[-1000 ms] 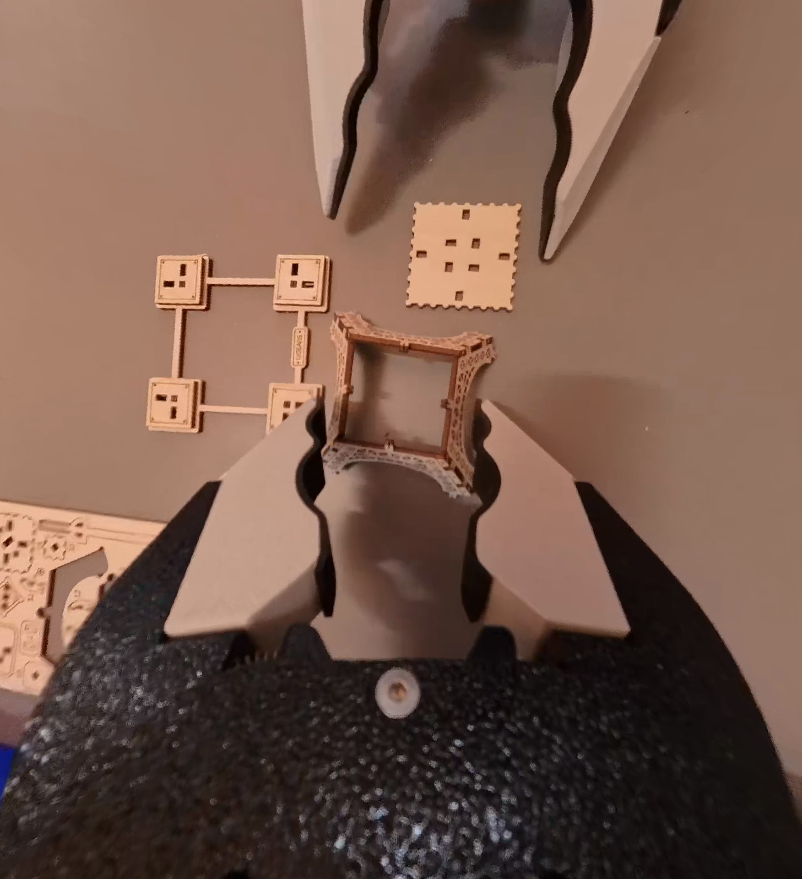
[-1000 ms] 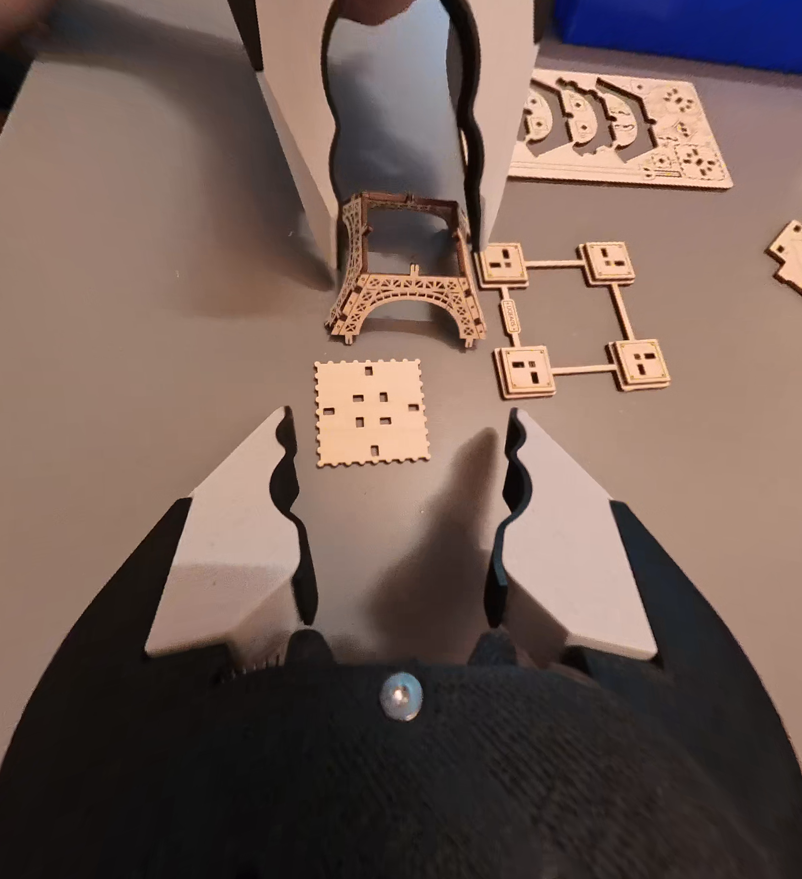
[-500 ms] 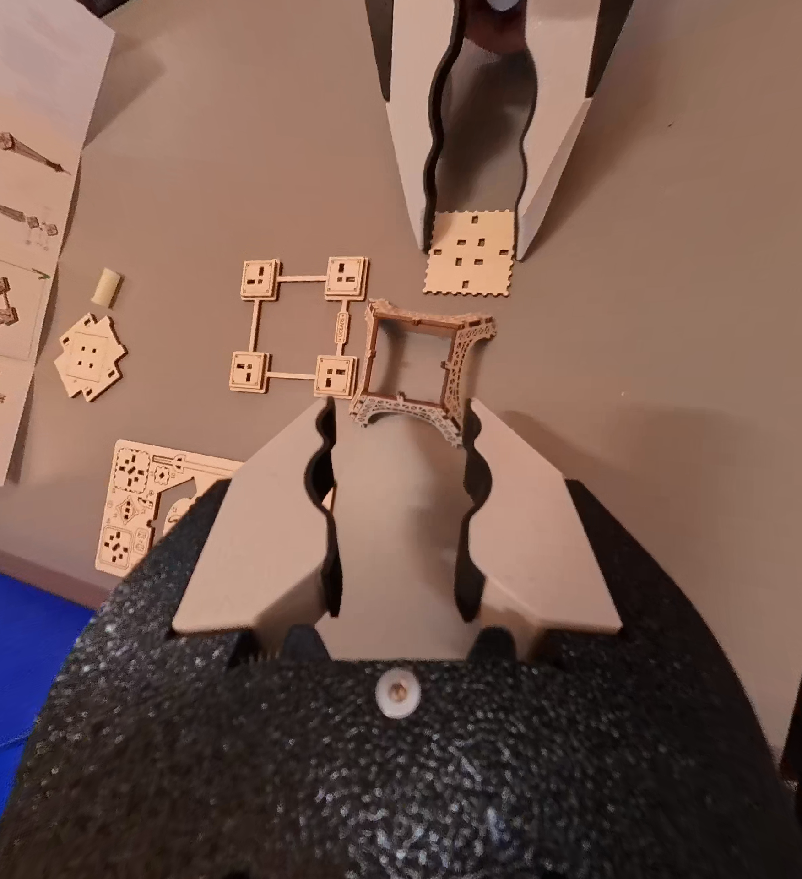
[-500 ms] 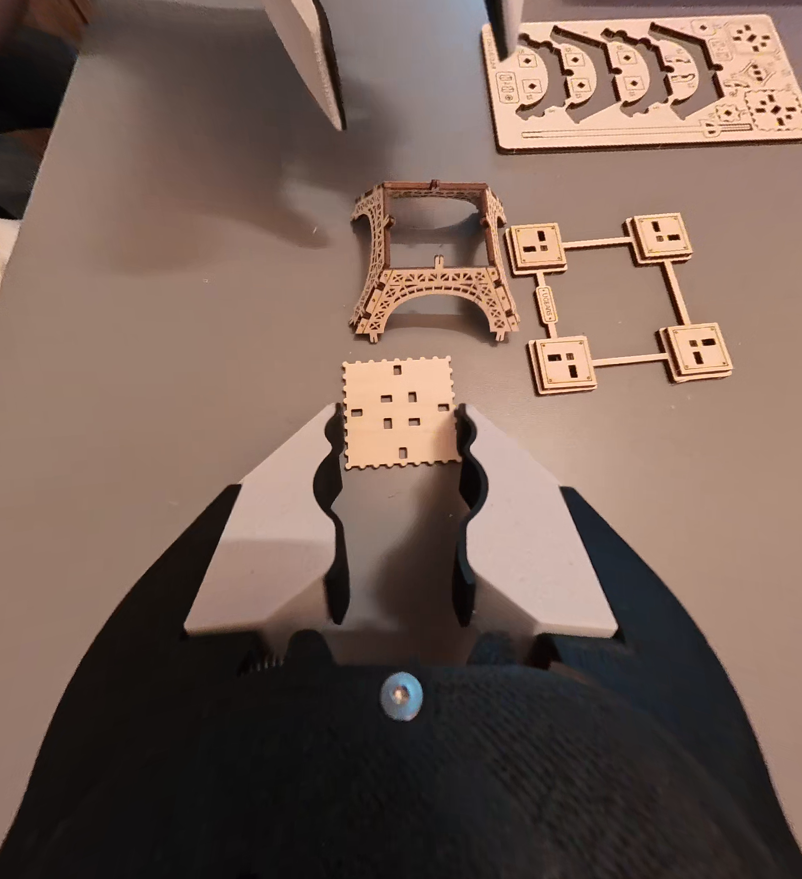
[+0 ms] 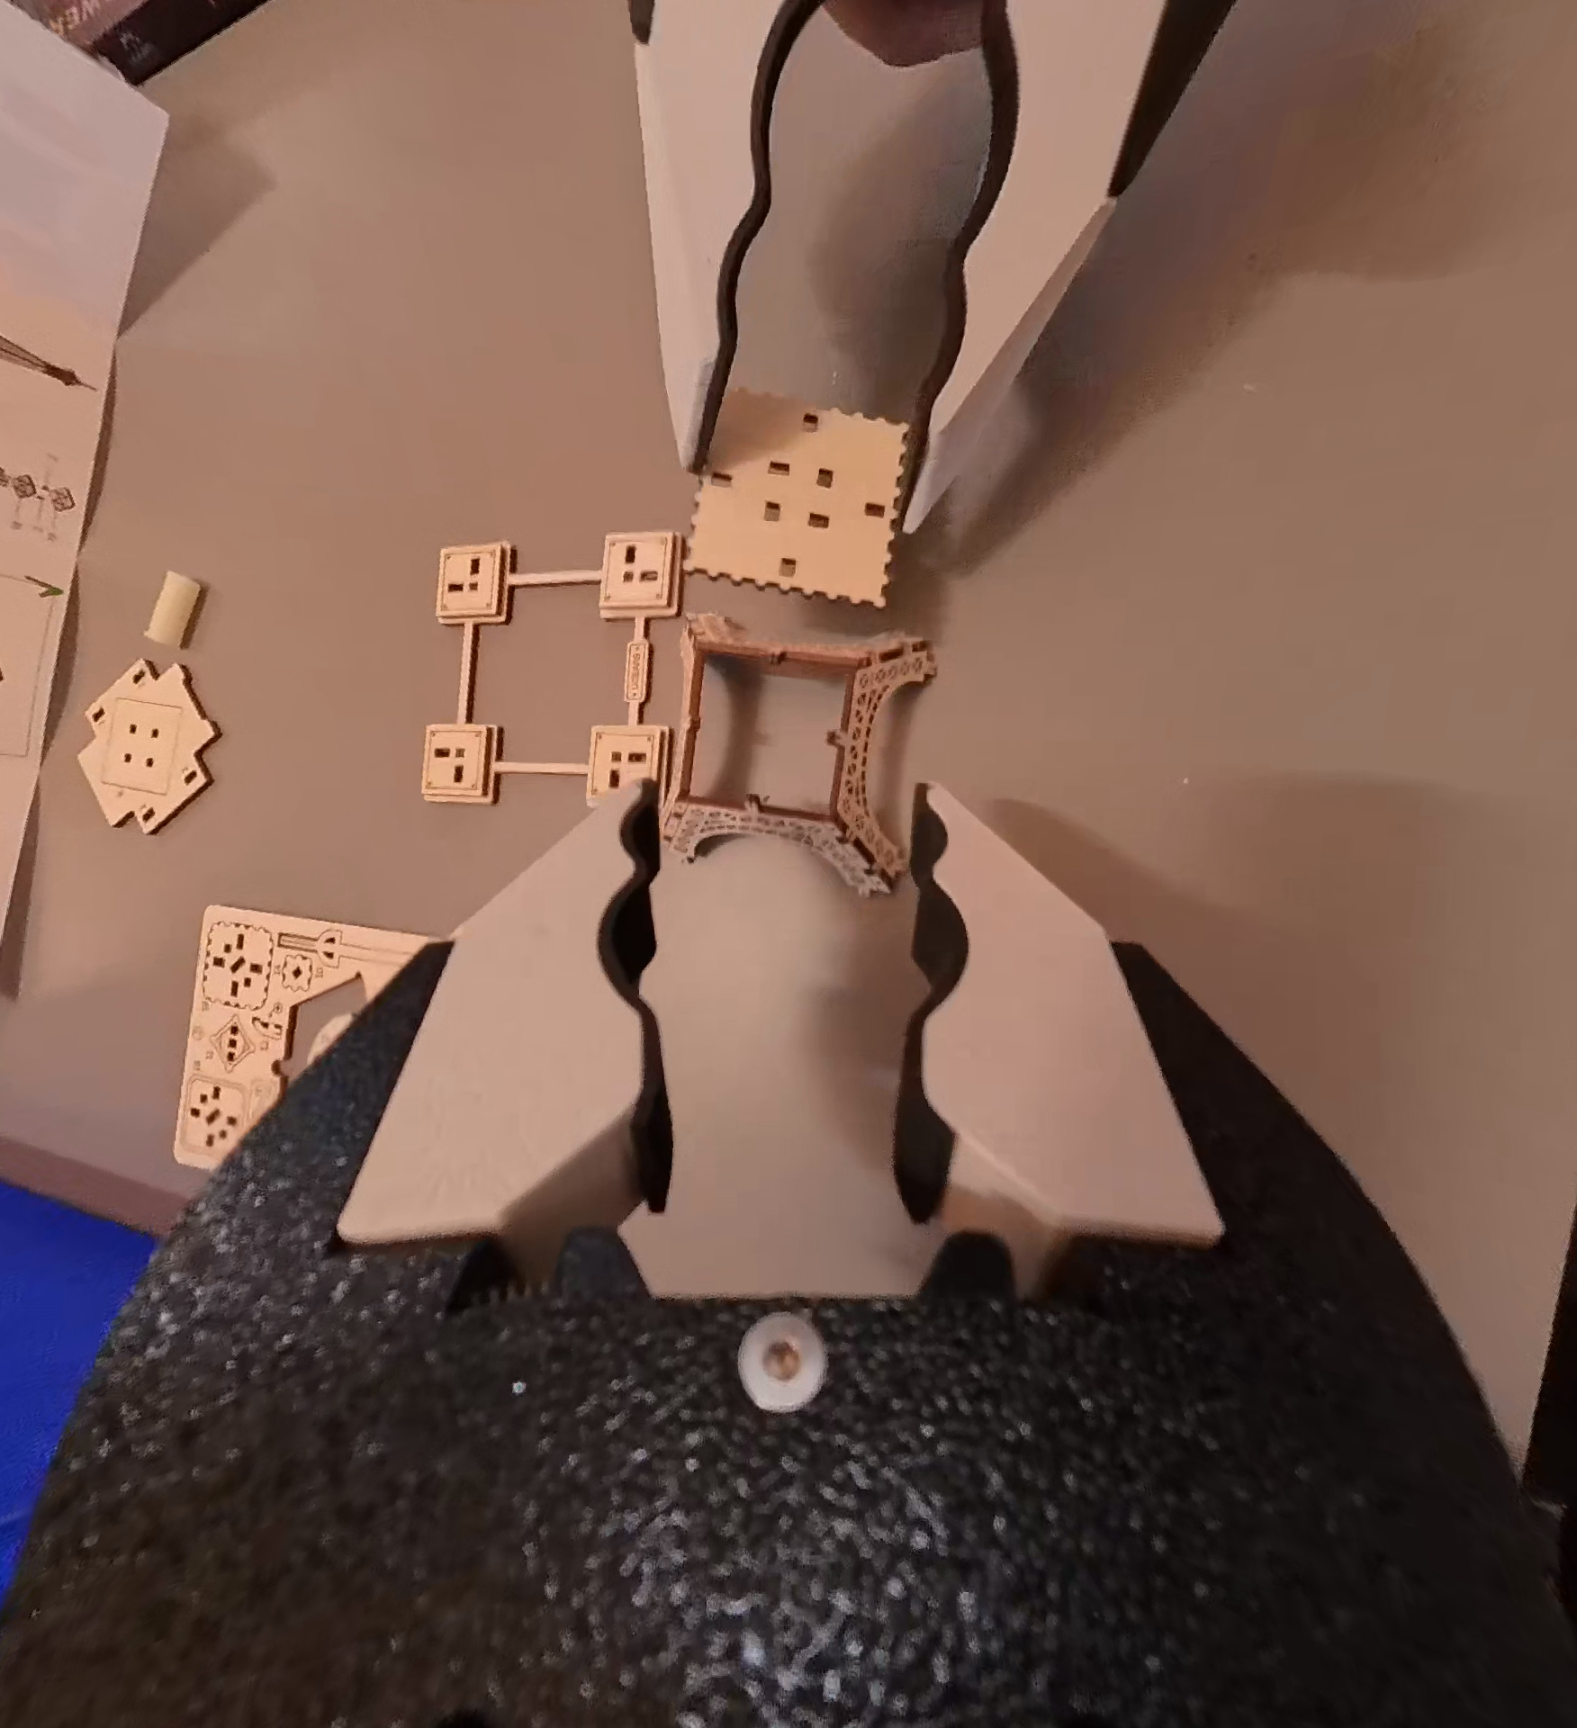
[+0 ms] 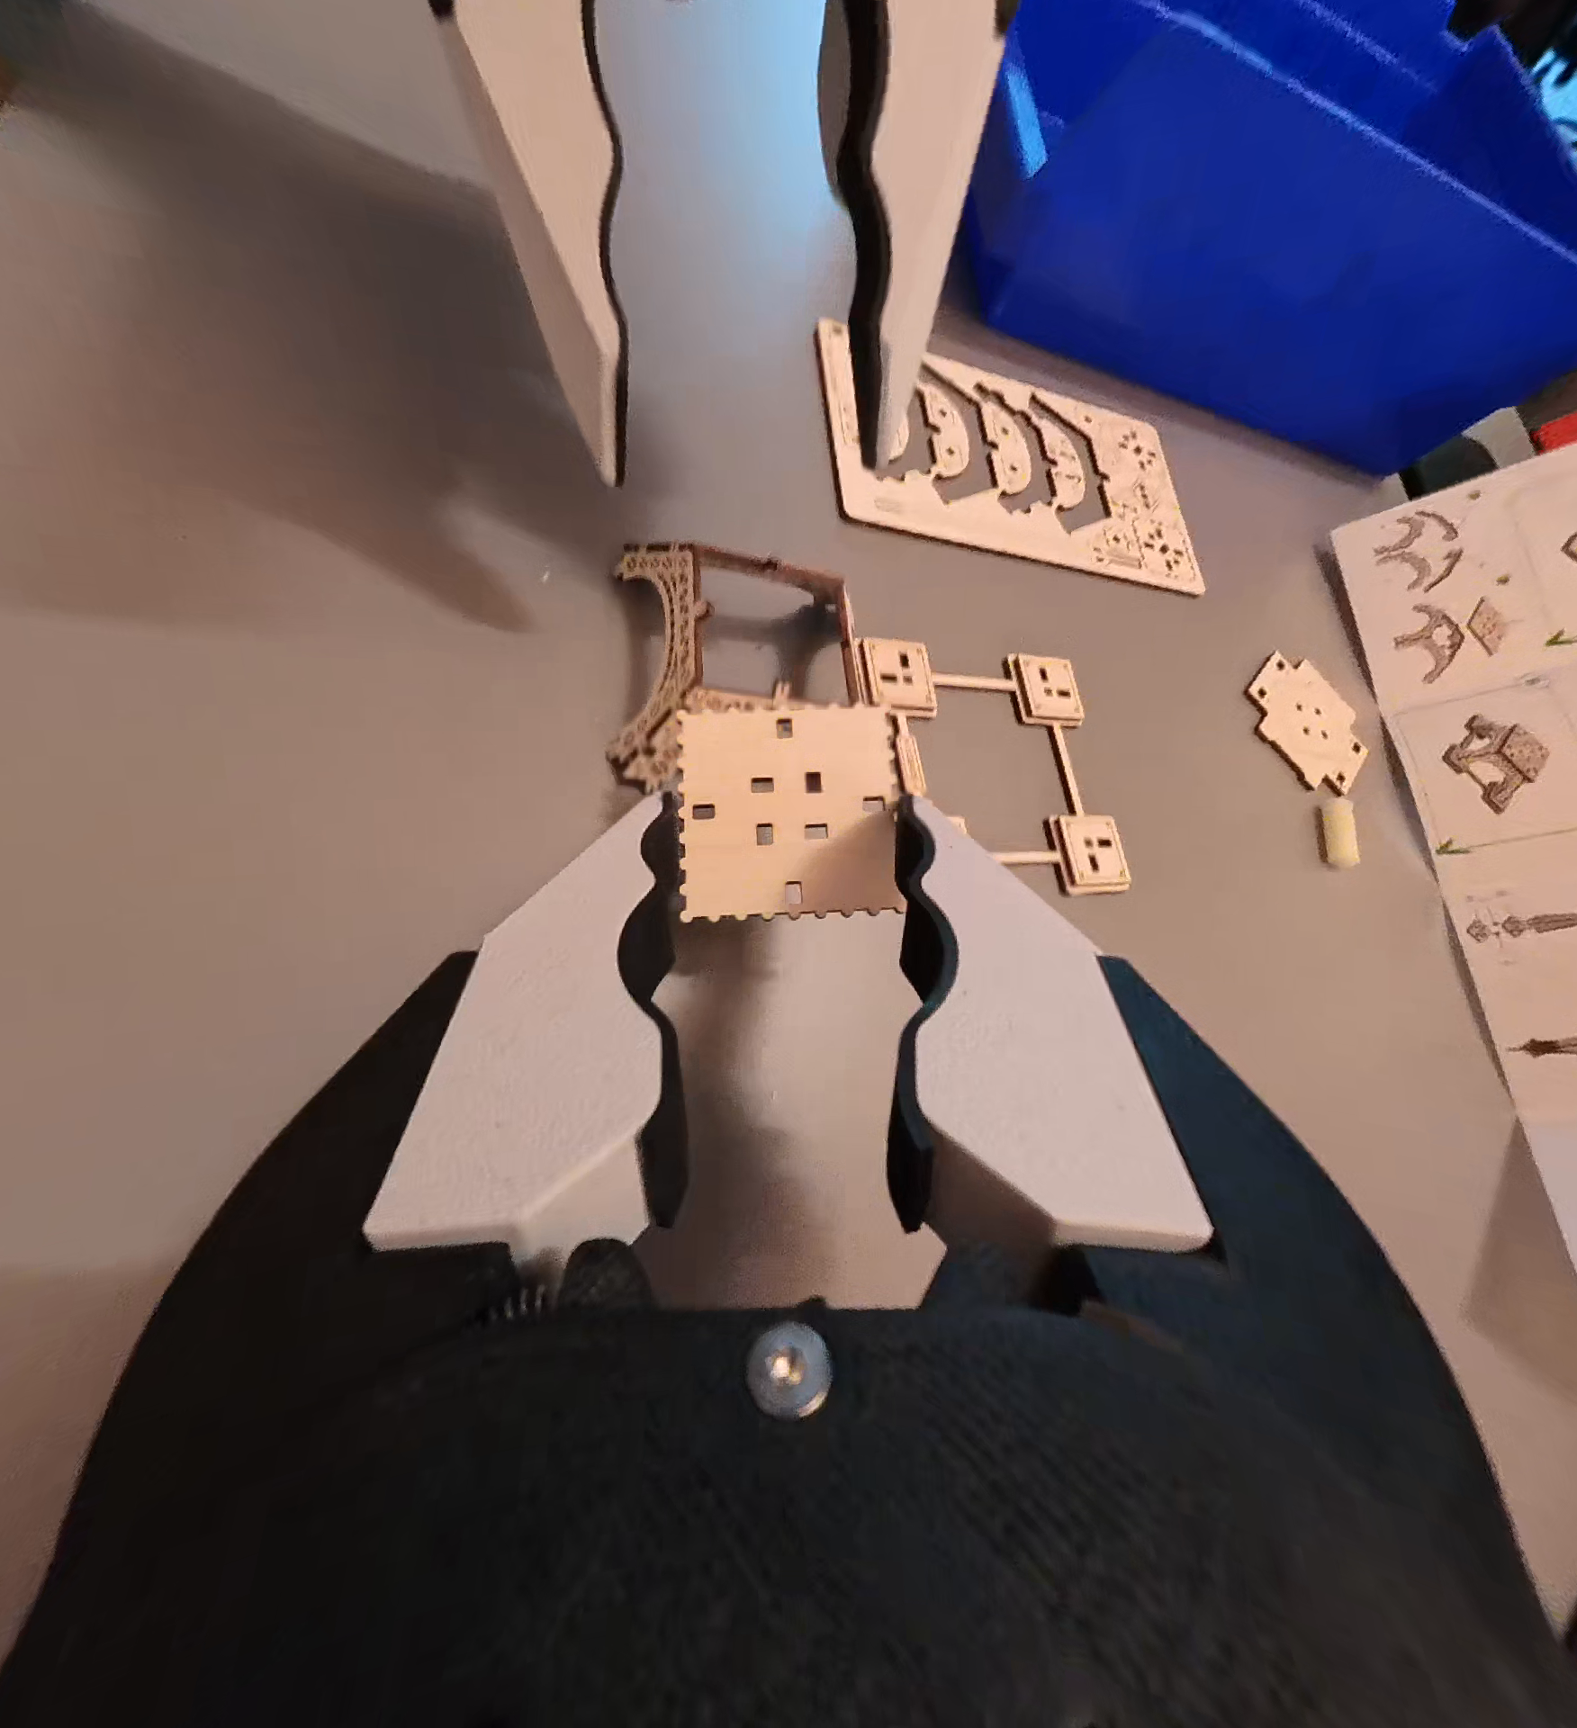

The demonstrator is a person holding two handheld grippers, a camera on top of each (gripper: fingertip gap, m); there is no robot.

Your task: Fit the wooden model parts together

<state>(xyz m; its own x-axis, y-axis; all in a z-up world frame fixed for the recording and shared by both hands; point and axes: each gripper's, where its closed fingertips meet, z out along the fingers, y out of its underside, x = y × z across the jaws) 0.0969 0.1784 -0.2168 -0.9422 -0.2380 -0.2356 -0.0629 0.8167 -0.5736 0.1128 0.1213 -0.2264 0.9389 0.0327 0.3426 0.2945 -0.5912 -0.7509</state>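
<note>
Nice, your right gripper (image 6: pixel 787 813) has clamped its jaws onto the square slotted plate (image 6: pixel 789 812) and lifted it off the table (image 6: pixel 205 655), so it now hangs over the near edge of the arched tower base (image 6: pixel 673 645). Your left gripper (image 5: pixel 785 799) has backed off with jaws spread and empty, so I'd guess seating the plate on the base comes next.

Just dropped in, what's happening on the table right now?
A wooden tower model is being assembled. The right tongs grip the square slotted plate by its side edges, lifted near the arched tower base standing on the grey table. The left tongs hover open near the base, holding nothing. Plate and base are not yet joined.
</note>
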